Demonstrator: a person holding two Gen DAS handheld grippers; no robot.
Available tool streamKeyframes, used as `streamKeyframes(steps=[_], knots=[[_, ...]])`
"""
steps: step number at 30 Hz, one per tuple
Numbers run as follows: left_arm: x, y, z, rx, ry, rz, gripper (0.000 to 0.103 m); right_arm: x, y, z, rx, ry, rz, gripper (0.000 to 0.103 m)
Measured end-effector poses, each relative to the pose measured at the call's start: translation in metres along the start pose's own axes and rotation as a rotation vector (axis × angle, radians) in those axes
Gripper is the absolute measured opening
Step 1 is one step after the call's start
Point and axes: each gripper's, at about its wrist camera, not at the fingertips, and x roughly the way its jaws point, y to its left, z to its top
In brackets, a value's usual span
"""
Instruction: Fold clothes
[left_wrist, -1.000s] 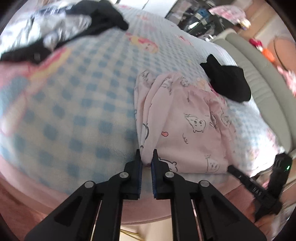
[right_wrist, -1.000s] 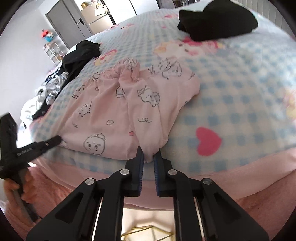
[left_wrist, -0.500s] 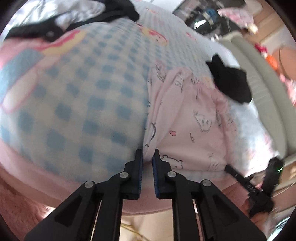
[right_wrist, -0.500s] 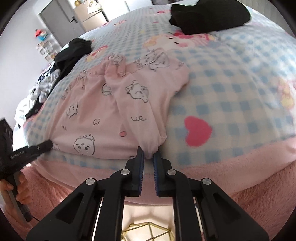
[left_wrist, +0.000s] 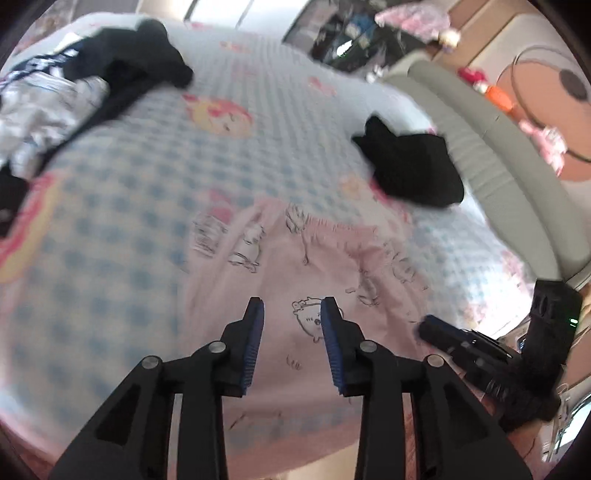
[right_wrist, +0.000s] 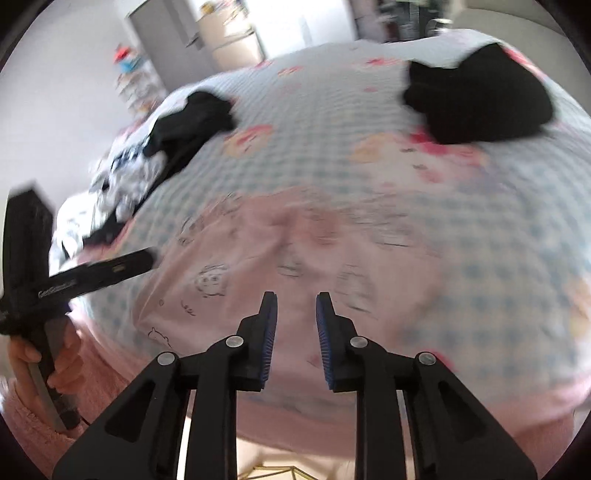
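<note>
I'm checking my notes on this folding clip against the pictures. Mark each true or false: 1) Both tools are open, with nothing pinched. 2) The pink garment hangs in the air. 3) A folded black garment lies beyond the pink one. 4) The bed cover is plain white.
1) True: the left tool and right tool have just been opening, and no cloth is between their pads.
2) False: the pink garment lies on the bed cover.
3) True: the folded black garment lies beyond it.
4) False: it is blue-and-white checked with cartoon prints.
</note>
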Motion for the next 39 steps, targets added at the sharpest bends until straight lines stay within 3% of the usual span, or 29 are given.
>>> streamKeyframes(steps=[3, 5, 8, 12, 15, 18, 20, 23, 24, 26, 28, 29, 30, 31, 32, 35, 39], knots=[[0.019, 0.009, -0.008, -0.006, 0.047, 0.063, 0.033, 0.036, 0.002, -0.006, -0.022, 0.079, -0.044, 0.021], [0.017, 0.019, -0.016, -0.017, 0.048, 0.073, 0.025, 0.049, -0.007, -0.015, -0.017, 0.096, -0.08, 0.01], [0.008, 0.035, -0.022, -0.036, 0.05, 0.093, 0.011, 0.039, -0.034, -0.024, 0.065, 0.072, -0.066, 0.001], [-0.007, 0.041, -0.025, -0.067, 0.029, 0.12, 0.011, 0.022, -0.059, -0.023, 0.173, 0.051, -0.046, 0.0], [-0.018, 0.03, -0.018, -0.012, -0.022, 0.14, 0.017, 0.005, -0.05, -0.017, 0.122, 0.005, -0.091, 0.005], [-0.016, 0.016, 0.004, 0.028, -0.068, 0.112, 0.036, 0.001, -0.032, 0.0, 0.064, -0.024, -0.008, 0.014], [-0.007, 0.007, 0.019, 0.049, -0.085, 0.131, 0.039, 0.007, -0.018, 0.013, 0.018, -0.023, 0.019, 0.026], [0.016, 0.001, 0.038, 0.065, -0.04, 0.162, 0.04, 0.03, -0.004, 0.035, -0.029, -0.011, -0.066, 0.03], [0.023, 0.002, 0.041, 0.064, -0.017, 0.176, 0.04, 0.037, -0.004, 0.041, -0.029, -0.007, -0.093, 0.034], [0.035, 0.005, 0.043, 0.067, 0.023, 0.21, 0.04, 0.049, -0.017, 0.048, 0.02, 0.011, -0.106, 0.059], [0.042, 0.008, 0.04, 0.064, 0.038, 0.217, 0.04, 0.06, -0.028, 0.052, 0.058, 0.038, -0.094, 0.059], [0.043, 0.009, 0.037, 0.064, 0.044, 0.2, 0.039, 0.066, -0.029, 0.051, 0.056, 0.057, -0.07, 0.057], [0.044, 0.011, 0.034, 0.064, 0.051, 0.183, 0.025, 0.072, -0.03, 0.05, 0.053, 0.077, -0.046, 0.052], [0.044, 0.012, 0.03, 0.064, 0.061, 0.165, 0.005, 0.074, -0.031, 0.047, 0.045, 0.084, -0.023, 0.026], [0.042, 0.011, 0.027, 0.062, 0.062, 0.151, 0.005, 0.076, -0.032, 0.043, 0.047, 0.094, -0.002, 0.01], [0.025, 0.004, 0.022, 0.068, 0.013, 0.125, 0.005, 0.064, -0.036, 0.034, 0.08, 0.065, 0.07, 0.007], [-0.008, -0.009, 0.012, 0.071, -0.031, 0.063, 0.005, 0.035, -0.031, 0.029, 0.08, 0.01, 0.085, 0.007]])
